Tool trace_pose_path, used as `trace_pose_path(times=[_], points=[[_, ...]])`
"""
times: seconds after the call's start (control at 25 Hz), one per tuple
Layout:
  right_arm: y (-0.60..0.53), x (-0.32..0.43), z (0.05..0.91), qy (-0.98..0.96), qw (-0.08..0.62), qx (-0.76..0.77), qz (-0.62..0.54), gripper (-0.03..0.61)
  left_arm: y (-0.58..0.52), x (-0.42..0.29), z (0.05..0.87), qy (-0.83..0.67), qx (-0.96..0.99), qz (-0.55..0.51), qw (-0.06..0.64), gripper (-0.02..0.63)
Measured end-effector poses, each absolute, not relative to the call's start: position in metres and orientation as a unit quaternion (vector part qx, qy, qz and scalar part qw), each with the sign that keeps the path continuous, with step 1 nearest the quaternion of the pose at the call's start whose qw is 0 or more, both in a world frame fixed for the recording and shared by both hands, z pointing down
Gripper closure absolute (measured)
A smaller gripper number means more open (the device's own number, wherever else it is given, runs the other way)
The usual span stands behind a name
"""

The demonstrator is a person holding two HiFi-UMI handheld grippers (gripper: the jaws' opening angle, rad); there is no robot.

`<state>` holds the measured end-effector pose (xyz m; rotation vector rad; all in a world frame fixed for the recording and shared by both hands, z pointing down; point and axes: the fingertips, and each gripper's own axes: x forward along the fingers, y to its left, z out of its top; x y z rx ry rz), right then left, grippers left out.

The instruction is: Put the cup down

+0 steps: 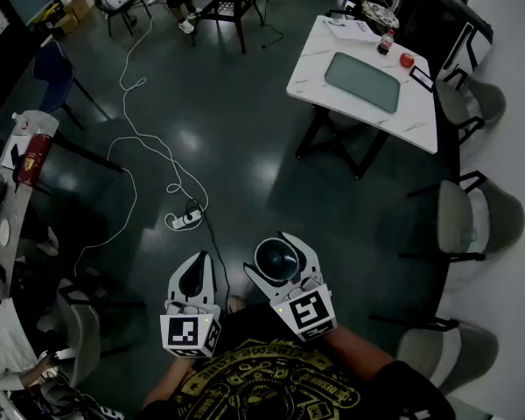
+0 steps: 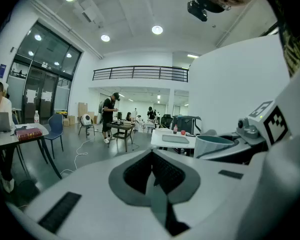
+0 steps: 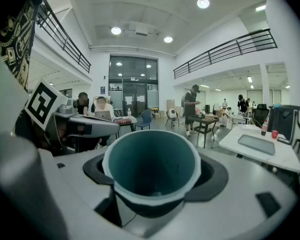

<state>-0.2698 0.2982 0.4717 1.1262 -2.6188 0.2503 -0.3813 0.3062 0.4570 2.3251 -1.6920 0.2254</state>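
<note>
1. The teal cup (image 3: pixel 151 166) sat between the right gripper's (image 1: pixel 279 258) jaws, which clasped its sides, in the air above the dark floor (image 1: pixel 236 129).
2. The left gripper (image 1: pixel 195 276) hovered just beside it, jaws pressed together, empty.
3. A white table (image 1: pixel 315 64) stood well apart.

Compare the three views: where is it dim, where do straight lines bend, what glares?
Head view: dim overall, pale glare on the dark floor. Left gripper view: wide lens bends the window frames; corners go black. Right gripper view: cup sharp, ceiling lamp blown white.
</note>
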Motion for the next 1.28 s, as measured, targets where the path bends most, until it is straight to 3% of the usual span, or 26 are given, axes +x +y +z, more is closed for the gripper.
trace_pose_path(times=[0.72, 1.28], points=[[0.299, -0.238, 0.474, -0.902, 0.141, 0.396, 0.100, 0.201, 0.307, -0.358, 0.459, -0.579, 0.801, 0.081, 0.130, 0.603], [0.278, -0.153, 0.467, -0.889, 0.131, 0.427, 0.105, 0.201, 0.274, -0.282, 0.446, -0.565, 0.812, 0.074, 0.129, 0.603]])
